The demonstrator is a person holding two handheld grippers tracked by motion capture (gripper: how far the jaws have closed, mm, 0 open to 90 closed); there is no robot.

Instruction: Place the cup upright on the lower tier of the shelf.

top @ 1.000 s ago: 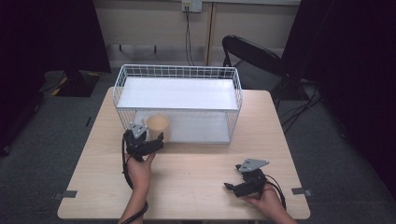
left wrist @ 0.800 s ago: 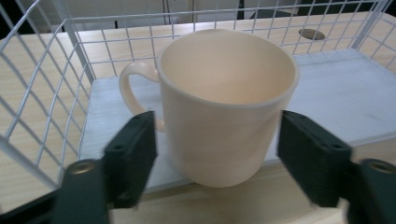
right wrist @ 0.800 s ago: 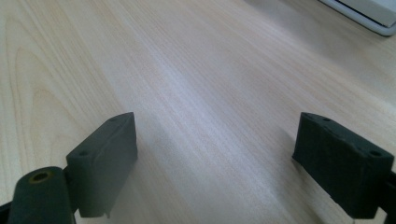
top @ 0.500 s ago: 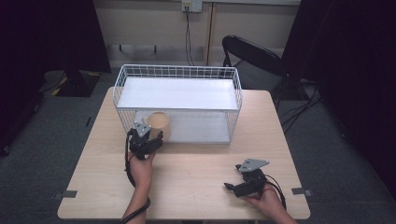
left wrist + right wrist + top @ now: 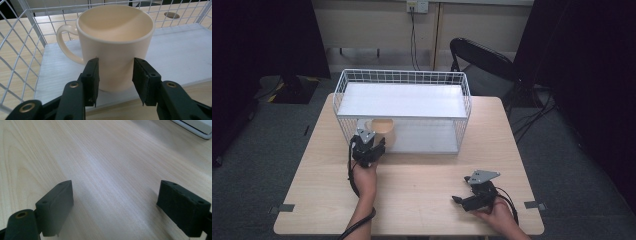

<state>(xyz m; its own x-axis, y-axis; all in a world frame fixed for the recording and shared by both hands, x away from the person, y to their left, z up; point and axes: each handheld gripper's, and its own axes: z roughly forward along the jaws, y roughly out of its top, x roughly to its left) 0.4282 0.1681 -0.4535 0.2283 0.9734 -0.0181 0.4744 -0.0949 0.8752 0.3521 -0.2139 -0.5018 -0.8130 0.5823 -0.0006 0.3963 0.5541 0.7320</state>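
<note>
Cream mug point(image 5: 113, 47) stands upright between the left gripper point(image 5: 115, 80)'s jaws, which have just been closing and now sit against its lower wall, its handle turned left on the wire basket point(image 5: 343, 97)'s white lower shelf point(image 5: 175, 52). From above, the mug point(image 5: 383, 129) is half hidden under the basket's upper shelf. Well apart, the right gripper point(image 5: 117, 207) rests wide open over bare wooden table point(image 5: 100, 152).

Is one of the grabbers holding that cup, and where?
The left gripper has just been closing on the cream mug, low on its body; whether the pads press yet cannot be told.
</note>
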